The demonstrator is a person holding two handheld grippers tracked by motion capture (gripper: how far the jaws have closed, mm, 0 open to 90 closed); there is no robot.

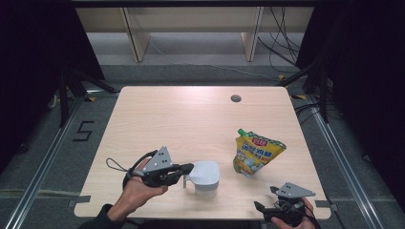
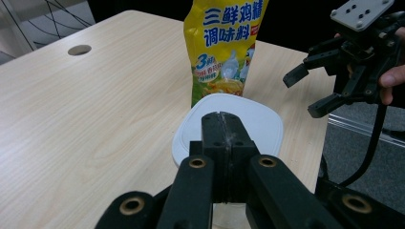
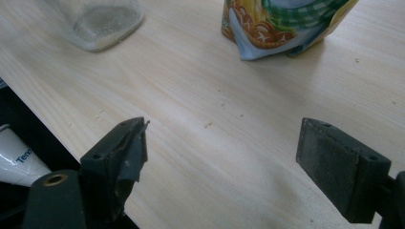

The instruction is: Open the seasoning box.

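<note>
A clear jar (image 1: 206, 187) with a white lid (image 1: 206, 171) stands near the table's front edge, and its glass base (image 3: 98, 19) also appears in the right gripper view. My left gripper (image 1: 190, 167) is shut, its jaws pressed flat together at the lid's (image 2: 253, 119) near rim; I cannot tell whether a bit of rim is pinched. A yellow seasoning pouch (image 1: 258, 152) stands upright to the jar's right, behind the lid (image 2: 224, 43). My right gripper (image 3: 222, 157) hangs open over the front right corner (image 1: 264, 199), with nothing between its jaws (image 2: 305, 93).
The light wooden table (image 1: 181, 119) has a round cable hole (image 1: 235, 98) at the back right. Black frame posts and cables stand beyond both sides. A white object with print (image 3: 14, 162) sits below the table's front edge.
</note>
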